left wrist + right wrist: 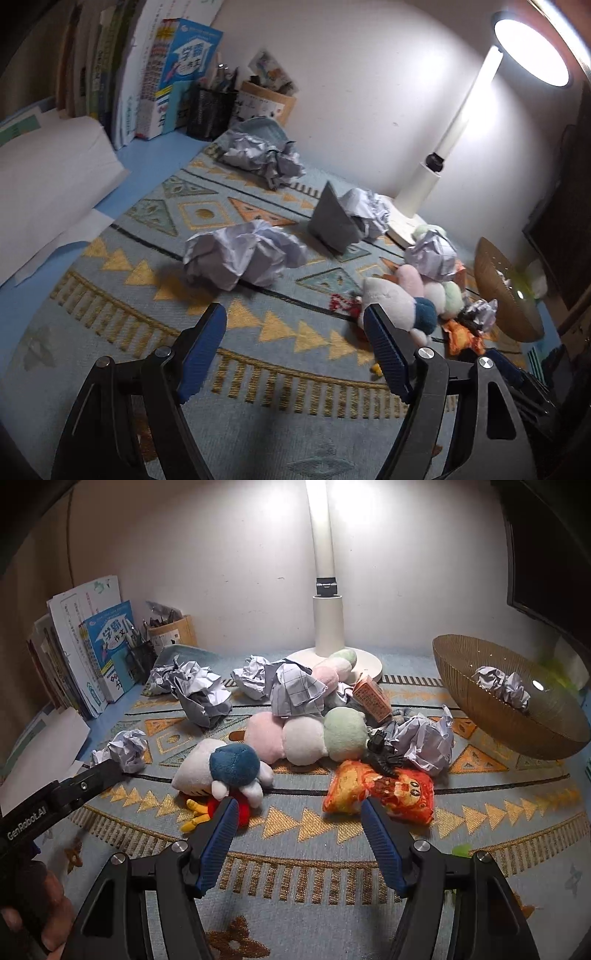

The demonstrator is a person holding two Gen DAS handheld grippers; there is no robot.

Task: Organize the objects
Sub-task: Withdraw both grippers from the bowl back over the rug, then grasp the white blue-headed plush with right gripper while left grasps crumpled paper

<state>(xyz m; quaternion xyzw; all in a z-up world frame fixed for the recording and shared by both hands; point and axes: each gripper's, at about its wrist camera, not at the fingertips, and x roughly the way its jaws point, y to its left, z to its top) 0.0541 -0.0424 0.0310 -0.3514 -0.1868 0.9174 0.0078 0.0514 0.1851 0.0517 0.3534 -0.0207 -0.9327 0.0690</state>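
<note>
"GenRobot.AI" on left gripper (62, 797), "学霸 作文" on blue book (110, 642)

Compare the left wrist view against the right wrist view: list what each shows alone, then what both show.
Left wrist only: the lit lamp head and a folded grey card standing on the mat.

Right wrist only: crumpled paper inside the woven bowl, an orange snack bag, and the left tongs entering at the side.

Both: the patterned mat, the lamp post, the books, the plush toys and loose paper balls.
</note>
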